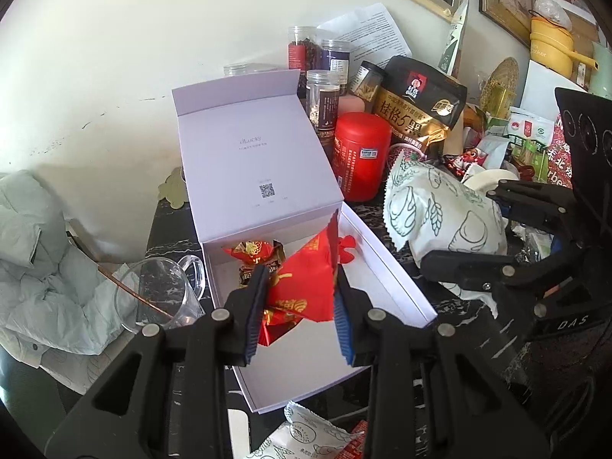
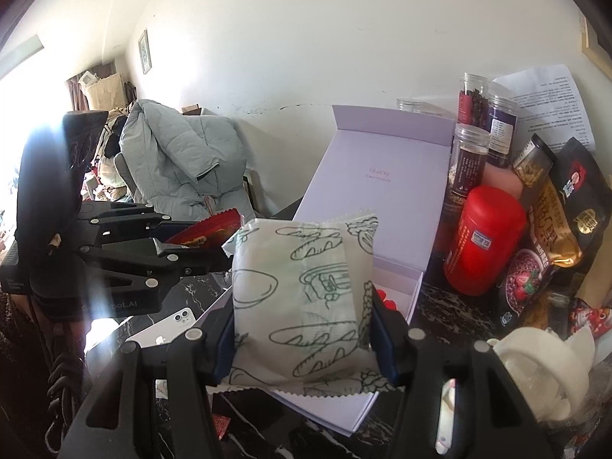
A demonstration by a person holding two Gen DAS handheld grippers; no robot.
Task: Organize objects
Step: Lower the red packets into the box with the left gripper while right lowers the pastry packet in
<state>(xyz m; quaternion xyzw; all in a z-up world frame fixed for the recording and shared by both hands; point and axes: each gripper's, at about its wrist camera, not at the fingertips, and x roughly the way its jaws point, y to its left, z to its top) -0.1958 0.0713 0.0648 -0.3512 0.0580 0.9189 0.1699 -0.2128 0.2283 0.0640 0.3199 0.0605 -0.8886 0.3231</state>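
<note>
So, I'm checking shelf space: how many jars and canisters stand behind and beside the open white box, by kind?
clear plastic jars: 4
dark-lidded leaning jar: 1
red canister: 1
Total: 6

Your left wrist camera sits just behind its own fingers and looks forward and down along them, close over the open white box (image 1: 264, 176) on the dark marble-patterned table (image 1: 516, 348), with the wall behind and your right gripper (image 1: 459, 229) coming in at the right edge. Your right wrist camera looks the same way from further right, just as near, so your left gripper (image 2: 214, 237) shows at its left edge. Both views share the white box, the red canister (image 1: 361, 155) beside it, the jars (image 1: 323, 95) at the wall and the grey-green jacket (image 1: 34, 244) on the left.
</note>
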